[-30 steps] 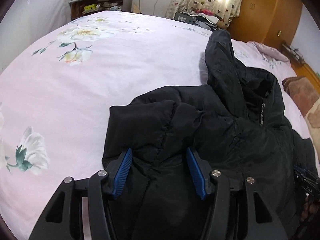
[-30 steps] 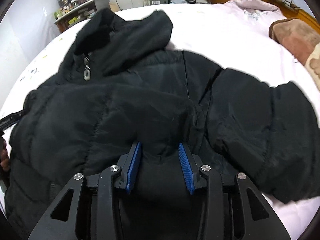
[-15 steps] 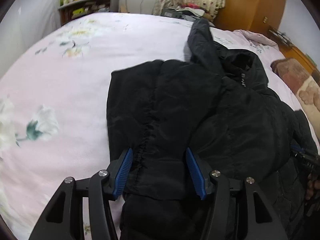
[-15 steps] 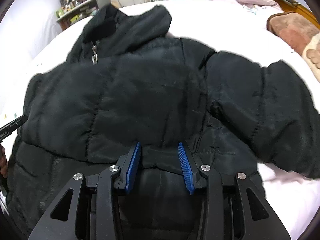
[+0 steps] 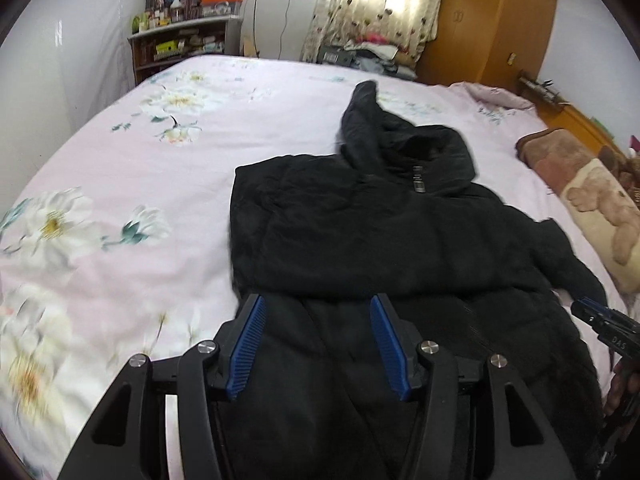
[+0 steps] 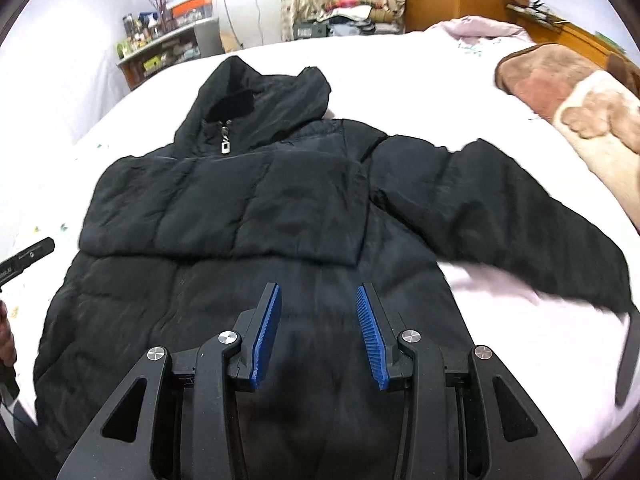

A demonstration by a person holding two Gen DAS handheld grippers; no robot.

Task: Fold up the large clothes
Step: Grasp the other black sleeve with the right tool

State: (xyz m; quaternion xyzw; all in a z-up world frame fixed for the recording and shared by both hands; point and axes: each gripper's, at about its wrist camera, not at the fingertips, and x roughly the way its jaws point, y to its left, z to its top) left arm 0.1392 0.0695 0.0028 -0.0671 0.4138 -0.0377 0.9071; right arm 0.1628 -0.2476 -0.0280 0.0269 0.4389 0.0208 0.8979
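Observation:
A black hooded puffer jacket [image 5: 360, 220] lies face up on the pink floral bed [image 5: 140, 168], hood [image 6: 260, 96] toward the far side. One sleeve [image 6: 224, 208] is folded flat across the chest. The other sleeve [image 6: 500, 208] stretches out to the right. My left gripper [image 5: 317, 304] hovers open over the jacket's lower left part, with nothing pinched between its blue pads. Over the lower middle of the jacket my right gripper [image 6: 318, 290] is open too, pads clear of the cloth. Each wrist view catches the other gripper at its edge.
A brown blanket with a bear print [image 6: 560, 92] lies at the bed's right side. A cluttered shelf [image 5: 180, 40] stands at the far left wall, a wooden wardrobe [image 5: 492, 20] at the far right. Bare sheet lies left of the jacket.
Both grippers have drawn back and risen away from the jacket, so more of it shows. Cloth that bulged between the pads earlier now lies flat below them.

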